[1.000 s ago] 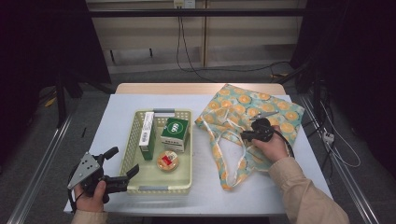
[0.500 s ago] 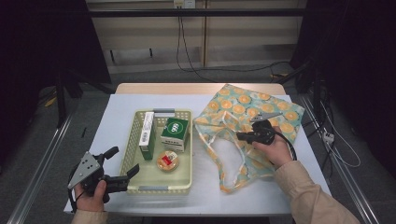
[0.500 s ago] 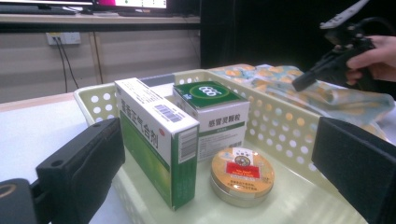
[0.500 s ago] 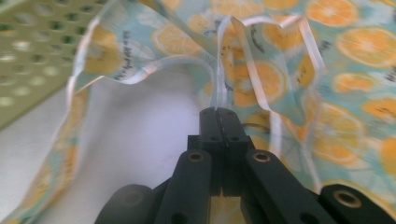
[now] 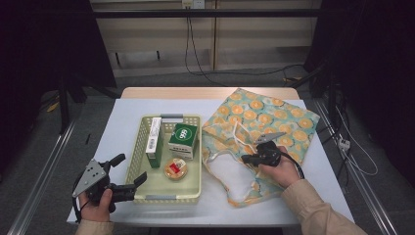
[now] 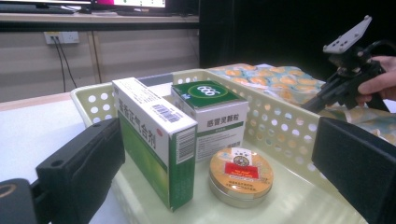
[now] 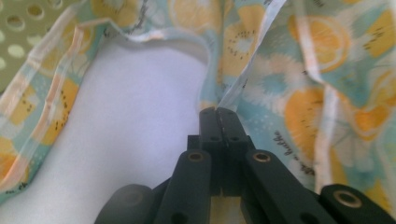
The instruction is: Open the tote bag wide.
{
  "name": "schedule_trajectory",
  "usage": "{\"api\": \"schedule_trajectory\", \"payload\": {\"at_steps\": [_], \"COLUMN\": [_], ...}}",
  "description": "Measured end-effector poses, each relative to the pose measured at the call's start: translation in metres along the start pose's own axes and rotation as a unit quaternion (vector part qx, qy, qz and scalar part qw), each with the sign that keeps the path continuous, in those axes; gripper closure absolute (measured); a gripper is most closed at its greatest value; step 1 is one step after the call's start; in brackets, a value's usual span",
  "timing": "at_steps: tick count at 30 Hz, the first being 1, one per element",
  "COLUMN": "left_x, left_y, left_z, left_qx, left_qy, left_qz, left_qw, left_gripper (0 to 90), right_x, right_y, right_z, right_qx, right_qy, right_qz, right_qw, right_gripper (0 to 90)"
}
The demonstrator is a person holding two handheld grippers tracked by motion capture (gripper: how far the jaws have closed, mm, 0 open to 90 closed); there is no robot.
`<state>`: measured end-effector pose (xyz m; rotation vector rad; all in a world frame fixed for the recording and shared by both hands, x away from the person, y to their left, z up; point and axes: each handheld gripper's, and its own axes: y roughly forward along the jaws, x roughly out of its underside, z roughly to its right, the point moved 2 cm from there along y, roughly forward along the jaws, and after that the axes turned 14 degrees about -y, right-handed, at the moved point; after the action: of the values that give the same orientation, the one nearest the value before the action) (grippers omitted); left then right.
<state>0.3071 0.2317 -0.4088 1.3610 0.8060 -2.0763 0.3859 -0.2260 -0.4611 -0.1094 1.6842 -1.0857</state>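
A fabric bag (image 5: 274, 115) printed with orange slices lies on the right half of the table, its mouth (image 5: 230, 174) toward the near side and showing white lining. My right gripper (image 5: 245, 158) is shut on the bag's thin strap (image 7: 252, 70), which runs up from the closed tips (image 7: 218, 112). A pale yellow basket (image 5: 195, 147) holds a tall green-and-white box (image 5: 154, 142), a green-topped box (image 5: 183, 139) and a round tin (image 5: 176, 168). My left gripper (image 5: 131, 168) stands open at the basket's near left corner, its jaws wide apart and gripping nothing.
The white table (image 5: 122, 122) has bare room left of the basket and along its near edge. Cables hang down the wall beyond the table's far end. The right gripper (image 6: 345, 88) also shows past the basket wall (image 6: 280, 130) in the left gripper view.
My right hand has shifted left and toward the near edge, dragging the strap along, and the bag's mouth gapes wider. The left hand has stayed put.
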Motion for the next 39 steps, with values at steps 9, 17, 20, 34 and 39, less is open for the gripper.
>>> {"api": "schedule_trajectory", "payload": {"at_steps": [9,17,20,34,39], "left_x": [0.0,0.0,0.0,0.0,0.0], "left_y": [0.0,0.0,0.0,0.0,0.0], "left_z": [0.0,0.0,-0.001,-0.001,-0.001], "left_qx": [0.003,0.002,0.001,0.001,0.001], "left_qy": [0.005,0.003,0.003,0.003,0.004], "left_qz": [-0.001,-0.001,-0.001,-0.003,-0.002], "left_qw": [1.0,1.0,1.0,1.0,1.0], "left_gripper": [2.4,2.4,2.4,2.4,2.4], "right_x": [-0.018,-0.008,-0.002,0.002,0.004], "right_y": [-0.022,-0.023,-0.02,-0.014,-0.017], "right_z": [0.026,0.06,0.067,0.073,0.075], "right_qx": [0.034,0.064,0.071,0.101,0.1], "right_qy": [0.017,0.06,0.063,0.051,0.061], "right_qz": [0.027,0.039,0.036,0.011,0.017], "right_qw": [0.9989,0.9954,0.9949,0.9936,0.993], "right_gripper": [90.0,90.0,90.0,90.0,90.0]}}
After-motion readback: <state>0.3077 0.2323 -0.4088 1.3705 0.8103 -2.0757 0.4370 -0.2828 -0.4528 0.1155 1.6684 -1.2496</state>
